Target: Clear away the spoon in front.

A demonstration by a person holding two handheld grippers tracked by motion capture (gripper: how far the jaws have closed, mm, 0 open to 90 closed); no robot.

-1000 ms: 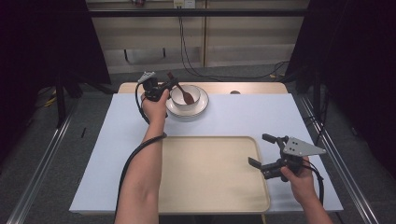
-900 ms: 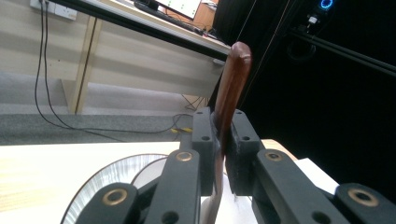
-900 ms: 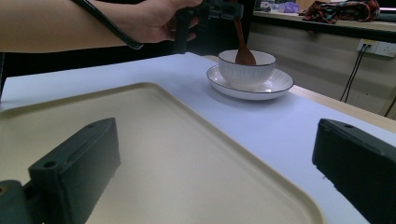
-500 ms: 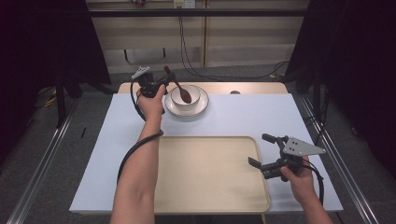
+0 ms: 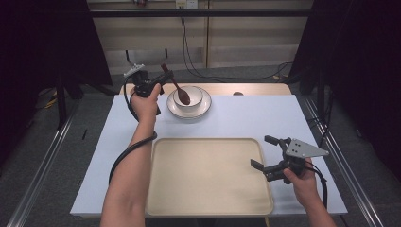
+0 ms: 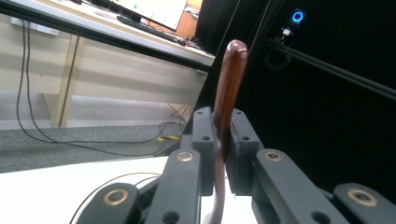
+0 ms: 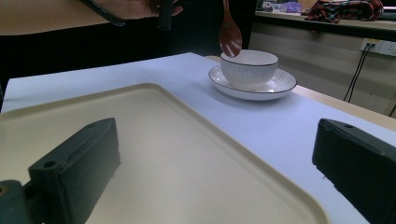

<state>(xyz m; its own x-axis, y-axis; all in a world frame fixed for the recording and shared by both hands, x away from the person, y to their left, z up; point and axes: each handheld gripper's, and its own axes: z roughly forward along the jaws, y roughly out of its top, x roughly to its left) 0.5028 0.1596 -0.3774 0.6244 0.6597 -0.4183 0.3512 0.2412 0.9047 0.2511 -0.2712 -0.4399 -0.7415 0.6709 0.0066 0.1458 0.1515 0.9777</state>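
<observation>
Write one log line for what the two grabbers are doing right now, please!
left gripper: shut on wooden spoon, spoon tip over bowl | right gripper: open, nothing held, over tray edge

The high view is looking forward and down from above the person's side, taking in the whole table (image 5: 227, 116). The left gripper view is riding on the left gripper (image 6: 220, 140), looking up along its jaws at very close range, facing away from the table toward a dark curtain. The right gripper view is sitting low on the right gripper (image 7: 215, 168), looking level ahead across the tray (image 7: 154, 154). It is sharing the tray, the white bowl (image 7: 249, 65) (image 5: 187, 94) and the wooden spoon (image 7: 229, 37) (image 5: 178, 90) with the high view.
</observation>
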